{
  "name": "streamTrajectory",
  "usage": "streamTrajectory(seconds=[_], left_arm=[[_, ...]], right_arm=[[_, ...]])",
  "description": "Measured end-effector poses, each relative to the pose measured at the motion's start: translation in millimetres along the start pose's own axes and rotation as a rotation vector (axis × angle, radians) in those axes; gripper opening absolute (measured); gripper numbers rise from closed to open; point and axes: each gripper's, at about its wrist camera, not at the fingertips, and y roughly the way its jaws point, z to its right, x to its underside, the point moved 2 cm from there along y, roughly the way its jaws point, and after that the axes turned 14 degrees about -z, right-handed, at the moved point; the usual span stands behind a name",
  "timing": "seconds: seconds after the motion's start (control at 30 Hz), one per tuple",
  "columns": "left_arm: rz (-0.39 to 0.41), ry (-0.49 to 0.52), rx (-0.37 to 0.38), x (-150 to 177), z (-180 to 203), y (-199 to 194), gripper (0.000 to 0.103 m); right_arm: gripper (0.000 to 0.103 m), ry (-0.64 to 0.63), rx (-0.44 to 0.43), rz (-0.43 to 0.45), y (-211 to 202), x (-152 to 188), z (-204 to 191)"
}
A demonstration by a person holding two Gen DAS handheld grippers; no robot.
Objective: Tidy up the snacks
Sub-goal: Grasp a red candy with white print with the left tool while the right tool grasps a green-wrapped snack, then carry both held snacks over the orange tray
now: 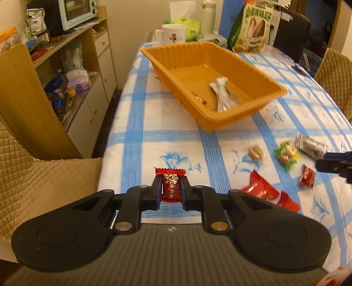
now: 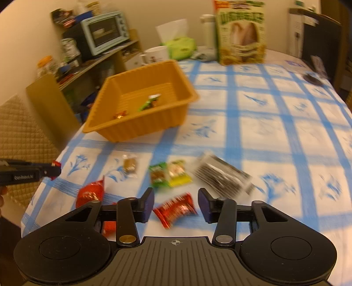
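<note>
My left gripper (image 1: 171,189) is shut on a red milk candy (image 1: 171,186), held above the table's near edge; it also shows in the right wrist view (image 2: 54,169). An orange tray (image 1: 239,118) ahead holds a silver wrapped snack (image 1: 223,94) and a small candy (image 1: 199,99). My right gripper (image 2: 176,204) is open just above a red wrapped candy (image 2: 176,209) lying between its fingers. It shows at the right edge of the left wrist view (image 1: 334,164). Loose snacks lie nearby: a red pack (image 2: 91,192), a brown candy (image 2: 130,165), green and yellow candies (image 2: 169,173), a dark striped packet (image 2: 222,176).
The table has a blue-checked cloth (image 2: 264,123). At its far end stand a snack box (image 2: 241,33), a white mug (image 2: 157,54), a tissue pack (image 2: 180,45) and a bottle (image 2: 208,28). A shelf with a toaster oven (image 1: 74,12) is left. Quilted chairs (image 1: 33,173) flank the table.
</note>
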Motion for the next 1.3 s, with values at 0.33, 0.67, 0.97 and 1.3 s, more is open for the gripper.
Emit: streamTrajectory(seconds=[0.33,0.67,0.97,1.3], left_arm=[[0.015,-0.053,-0.02,3.2,-19.4,-12.8,0.016],[0.012,-0.066,-0.025,7.9,-24.9,-15.7,0.016],[0.018,-0.047,-0.016,4.5,-21.3,-20.6,0.016],[0.068,0.004,0.048,-20.2,-5.6,-38.3,0.016]], right_arm=[[0.029,-0.128,0.003,-0.023,44.9,-29.2,-21.6],[0.023,-0.2,0.048,-0.071,69.4,-32.2,-28.7],[0.021,-0.218,0.064,-0.074,70.7,-28.7,-32.6],[0.021,-0.145,0.007,0.004,23.9,-49.2,-28.6]])
